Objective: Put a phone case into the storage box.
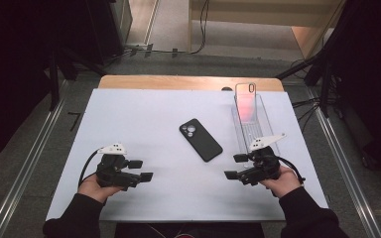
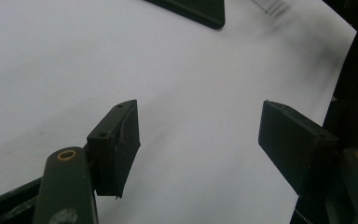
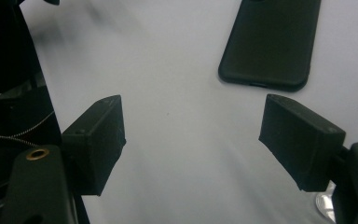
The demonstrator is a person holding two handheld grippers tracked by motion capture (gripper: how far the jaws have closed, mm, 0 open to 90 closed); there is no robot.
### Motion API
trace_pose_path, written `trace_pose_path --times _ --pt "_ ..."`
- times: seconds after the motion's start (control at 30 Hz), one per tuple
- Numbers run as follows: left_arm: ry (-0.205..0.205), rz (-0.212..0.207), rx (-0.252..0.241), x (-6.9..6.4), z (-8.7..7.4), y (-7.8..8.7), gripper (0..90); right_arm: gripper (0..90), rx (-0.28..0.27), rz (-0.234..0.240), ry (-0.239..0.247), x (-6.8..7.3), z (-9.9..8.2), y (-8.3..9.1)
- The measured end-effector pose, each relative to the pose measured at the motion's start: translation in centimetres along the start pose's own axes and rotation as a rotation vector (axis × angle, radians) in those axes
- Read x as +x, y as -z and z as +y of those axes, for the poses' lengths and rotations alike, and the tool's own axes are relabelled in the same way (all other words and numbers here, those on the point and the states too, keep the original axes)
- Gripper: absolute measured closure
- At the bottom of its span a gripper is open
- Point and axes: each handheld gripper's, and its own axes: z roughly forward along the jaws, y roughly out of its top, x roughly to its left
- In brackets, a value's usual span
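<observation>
black phone top cut off, clear tray perhaps, blurred

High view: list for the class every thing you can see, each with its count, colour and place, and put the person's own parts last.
Sheet: one, white, spread over the table top.
Table: one, light wood, its far edge showing beyond the sheet.
Phone: one, black, lying flat, camera side up, mid-sheet.
Tray: one, clear plastic, long and narrow, on the right side of the sheet.
Phone case: one, clear with a pinkish tint, leaning at the far end of the tray.
Left gripper: one, black, near left part of the sheet, jaws open, nothing between them.
Right gripper: one, black, near right, jaws open, nothing between them.
Hands: two, in black sleeves, entering from the near edge.
</observation>
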Motion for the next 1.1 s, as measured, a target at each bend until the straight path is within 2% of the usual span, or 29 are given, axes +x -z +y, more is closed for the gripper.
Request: trace_pose_path --times 0.27,0.43,0.63,1.1 --pt "0.006 -0.003 -0.005 0.1 0.0 0.1 29.8 18.1 -0.016 -0.028 -0.023 0.1 0.5 -0.4" --pt "0.0 -0.002 -0.002 -0.1 0.0 0.0 29.8 17.4 -0.059 -0.038 -0.024 0.1 1.0 -0.5" --pt "-0.005 -0.003 -0.001 -0.3 -0.1 0.0 29.8 17.0 -0.058 -0.04 -0.06 -0.1 1.6 -0.5" --pt "0.004 -0.005 -0.008 0.1 -0.1 0.1 29.8 17.0 -0.064 -0.074 -0.058 -0.5 4.3 -2.0"
